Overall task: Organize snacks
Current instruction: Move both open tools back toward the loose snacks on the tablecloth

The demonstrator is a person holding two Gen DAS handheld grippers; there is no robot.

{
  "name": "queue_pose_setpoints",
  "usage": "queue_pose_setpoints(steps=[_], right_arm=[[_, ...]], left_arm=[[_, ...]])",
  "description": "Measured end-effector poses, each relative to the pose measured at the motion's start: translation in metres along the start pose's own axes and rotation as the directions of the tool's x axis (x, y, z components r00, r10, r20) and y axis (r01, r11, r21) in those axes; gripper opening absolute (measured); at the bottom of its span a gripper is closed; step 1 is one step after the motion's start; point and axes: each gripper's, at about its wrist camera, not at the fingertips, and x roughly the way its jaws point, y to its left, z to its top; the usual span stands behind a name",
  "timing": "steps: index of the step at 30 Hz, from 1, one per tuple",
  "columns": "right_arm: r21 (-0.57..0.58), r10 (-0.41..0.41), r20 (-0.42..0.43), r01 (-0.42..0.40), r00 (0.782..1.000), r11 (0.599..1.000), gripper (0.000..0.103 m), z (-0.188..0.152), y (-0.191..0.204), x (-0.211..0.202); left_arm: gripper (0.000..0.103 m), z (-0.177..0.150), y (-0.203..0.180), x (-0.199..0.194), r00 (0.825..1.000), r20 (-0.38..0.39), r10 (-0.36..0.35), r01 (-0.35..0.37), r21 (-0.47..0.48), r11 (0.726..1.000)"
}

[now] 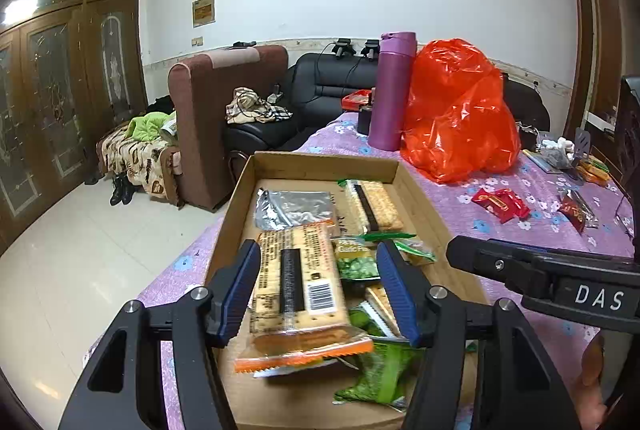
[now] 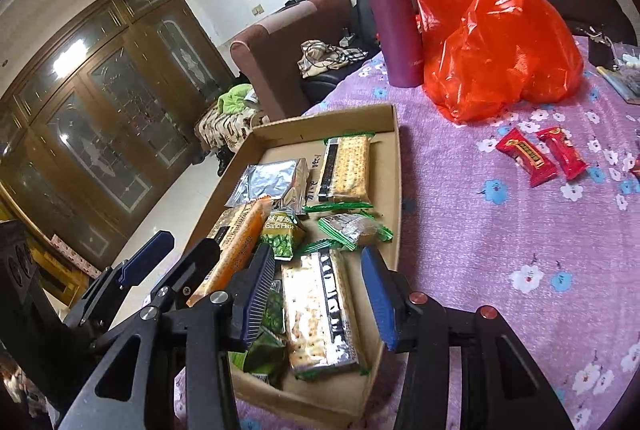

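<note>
My two hand-held grippers hover over a cardboard tray [image 2: 394, 166] of snacks on a purple flowered tablecloth [image 2: 500, 250].

My left gripper [image 1: 318, 286] is spread around an orange-edged cracker packet [image 1: 296, 282] lying in the tray's near end; whether it is released I cannot tell. My right gripper [image 2: 316, 294] is spread, holding nothing, over a green-edged cracker packet [image 2: 320, 314] near the tray's front. I judge it best to lay packets flat and parallel. Two red candies [image 2: 540, 156] lie outside, right of the tray.
</note>
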Motion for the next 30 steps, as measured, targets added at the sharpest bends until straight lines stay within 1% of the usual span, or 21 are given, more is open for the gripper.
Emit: queue_pose_setpoints(steps=[6,9,12,16,20,24,28,30], right_arm=[[0.030,-0.002,0.036,0.001,0.999,1.000,0.054,0.000,-0.015,-0.025],[0.049,-0.008,0.061,0.005,0.998,0.999,0.054,0.001,-0.028,-0.041],[0.072,-0.021,0.095,0.015,0.995,0.997,0.055,0.004,-0.045,-0.061],[0.108,-0.052,0.128,0.038,0.990,0.993,0.058,0.008,-0.072,-0.086],[0.156,-0.081,0.154,0.056,0.985,0.986,0.059,0.010,-0.102,-0.108],[0.204,-0.102,0.158,0.069,0.982,0.977,0.059,0.011,-0.130,-0.121],[0.267,-0.138,0.151,0.094,0.979,0.959,0.059,0.020,-0.160,-0.131],[0.293,-0.156,0.154,0.106,0.976,0.950,0.059,0.025,-0.176,-0.135]], left_arm=[[0.061,0.004,-0.015,-0.013,1.000,0.011,-0.013,0.013,0.024,1.000],[0.061,0.007,-0.023,-0.019,0.999,0.002,-0.041,0.041,0.028,0.999],[0.061,0.010,-0.033,-0.021,0.997,-0.024,-0.076,0.077,0.026,0.997],[0.061,0.012,-0.050,-0.021,0.990,-0.066,-0.127,0.129,0.018,0.992],[0.061,0.012,-0.070,-0.023,0.985,-0.087,-0.149,0.153,0.040,0.987],[0.061,0.010,-0.093,-0.025,0.981,-0.104,-0.165,0.174,0.078,0.982],[0.061,0.011,-0.116,-0.022,0.971,-0.141,-0.192,0.208,0.106,0.972],[0.061,0.013,-0.126,-0.017,0.962,-0.171,-0.215,0.234,0.103,0.967]])
